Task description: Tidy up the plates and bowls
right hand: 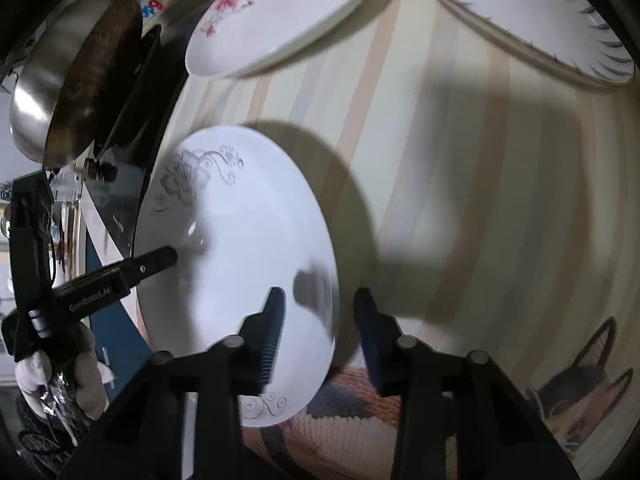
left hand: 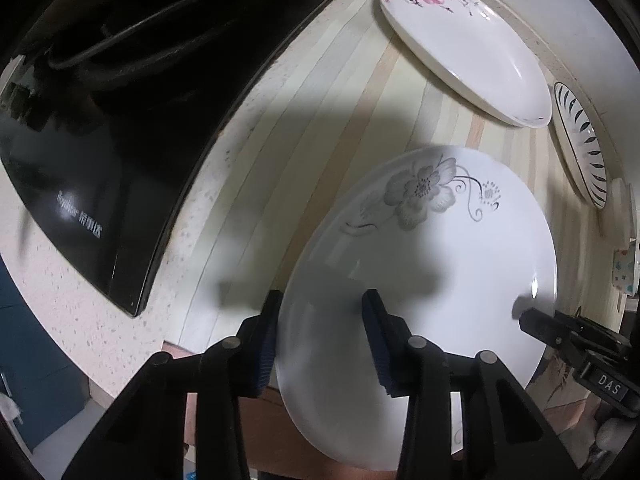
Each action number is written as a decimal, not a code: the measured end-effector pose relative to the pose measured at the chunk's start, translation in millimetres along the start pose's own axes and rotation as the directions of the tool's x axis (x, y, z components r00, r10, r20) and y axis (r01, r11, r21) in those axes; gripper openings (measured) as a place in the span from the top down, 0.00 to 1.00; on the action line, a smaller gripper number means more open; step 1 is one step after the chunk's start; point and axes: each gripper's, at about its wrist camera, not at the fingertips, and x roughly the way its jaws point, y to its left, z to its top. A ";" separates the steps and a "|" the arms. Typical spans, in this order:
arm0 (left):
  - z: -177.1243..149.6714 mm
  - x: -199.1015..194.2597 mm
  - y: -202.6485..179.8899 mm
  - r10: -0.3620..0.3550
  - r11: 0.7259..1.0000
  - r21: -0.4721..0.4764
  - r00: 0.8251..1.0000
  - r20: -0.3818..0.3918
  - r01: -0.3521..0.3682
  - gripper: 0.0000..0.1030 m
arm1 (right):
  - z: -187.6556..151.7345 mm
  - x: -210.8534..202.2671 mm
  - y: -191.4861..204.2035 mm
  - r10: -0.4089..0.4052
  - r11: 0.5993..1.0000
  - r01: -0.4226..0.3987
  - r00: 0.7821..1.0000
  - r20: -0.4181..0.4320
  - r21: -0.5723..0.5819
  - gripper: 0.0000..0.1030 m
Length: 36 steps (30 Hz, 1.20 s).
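Straddling the near-left rim of the grey-flower plate point(left hand: 420, 264), the left gripper point(left hand: 320, 344) has one blue pad outside the edge and the other over the plate's inner face. Jaws narrowed, yet a gap shows between each pad and the china; whether they press on it cannot be told.

Right gripper point(right hand: 318, 336) straddles the opposite rim of that plate, left finger over the white face, right finger beyond the edge above the striped cloth point(right hand: 460, 200). Gap visible there too; grip cannot be told.

Each wrist view catches the other gripper's fingertip reaching over the far rim.

Plate sits at the cloth's near edge, partly overhanging it. Behind it on the cloth lies a pink-rose plate point(left hand: 468, 48), and just beside that a blue-leaf plate point(left hand: 582, 148), both well apart from the grippers.

Black stovetop point(left hand: 120, 128) lies left of the cloth; a metal wok point(right hand: 68, 80) rests on it.
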 end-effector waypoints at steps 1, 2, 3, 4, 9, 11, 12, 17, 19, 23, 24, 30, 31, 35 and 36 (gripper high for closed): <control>-0.2 -0.6 0.5 -0.001 1.000 -0.001 1.000 -0.001 0.001 0.64 | 2.2 1.9 1.4 -0.001 1.000 0.001 1.000 -0.006 -0.008 0.80; 2.3 1.2 -0.8 -0.004 1.000 -0.002 1.000 -0.001 0.004 0.64 | 3.7 2.7 0.8 -0.009 1.000 0.009 1.000 -0.007 -0.005 0.82; 1.1 0.6 -1.7 -0.005 1.000 0.002 1.000 0.001 0.005 0.64 | 4.2 2.0 0.0 -0.005 1.000 0.005 1.000 -0.002 -0.003 0.84; 0.4 -0.5 -3.1 -0.006 1.000 0.008 1.000 0.000 0.006 0.64 | 4.1 1.1 -1.0 -0.003 1.000 0.003 1.000 0.002 -0.003 0.85; -11.9 -12.1 -31.7 -0.003 0.997 0.079 1.000 0.009 0.002 0.64 | -2.0 -12.8 -14.5 0.010 0.998 -0.011 1.000 0.016 0.054 0.84; -16.7 -16.4 -50.9 -0.014 0.994 0.109 1.000 0.014 0.013 0.64 | -6.1 -25.3 -24.8 0.012 0.997 -0.014 1.000 0.029 0.081 0.84; -19.5 -18.7 -62.7 -0.023 0.991 0.130 1.000 0.017 0.020 0.64 | -9.5 -33.8 -32.5 0.010 0.995 -0.014 0.999 0.042 0.095 0.84; -23.6 -27.2 -120.5 -0.058 0.973 0.224 0.998 0.018 0.052 0.64 | -30.5 -74.5 -73.3 -0.014 0.987 0.000 0.996 0.084 0.161 0.84; -24.7 -23.8 -141.8 -0.070 0.963 0.260 0.997 0.009 0.065 0.64 | -40.6 -87.8 -90.5 -0.031 0.980 0.011 0.995 0.100 0.196 0.84; -29.5 -14.4 -176.8 -0.077 0.941 0.331 0.997 -0.003 0.073 0.64 | -58.1 -103.8 -123.2 -0.056 0.965 0.022 0.991 0.123 0.261 0.84; -29.4 -11.6 -183.3 -0.076 0.935 0.347 0.997 -0.010 0.075 0.64 | -61.2 -105.8 -130.2 -0.058 0.960 0.020 0.990 0.127 0.279 0.84; -32.1 5.3 -204.4 -0.045 0.920 0.388 0.998 -0.038 0.056 0.64 | -80.7 -104.3 -163.6 -0.067 0.940 0.018 0.989 0.133 0.341 0.84; -33.5 6.7 -203.9 -0.041 0.920 0.388 0.998 -0.040 0.053 0.64 | -83.0 -103.7 -167.2 -0.067 0.938 0.017 0.989 0.132 0.346 0.84; -34.1 7.9 -204.2 -0.019 0.921 0.387 0.999 -0.036 0.031 0.64 | -84.4 -97.9 -171.7 -0.059 0.935 0.011 0.990 0.125 0.353 0.84; -34.0 9.9 -207.5 -0.014 0.922 0.386 0.999 -0.033 0.026 0.64 | -85.2 -95.8 -172.1 -0.057 0.935 0.010 0.991 0.123 0.354 0.84</control>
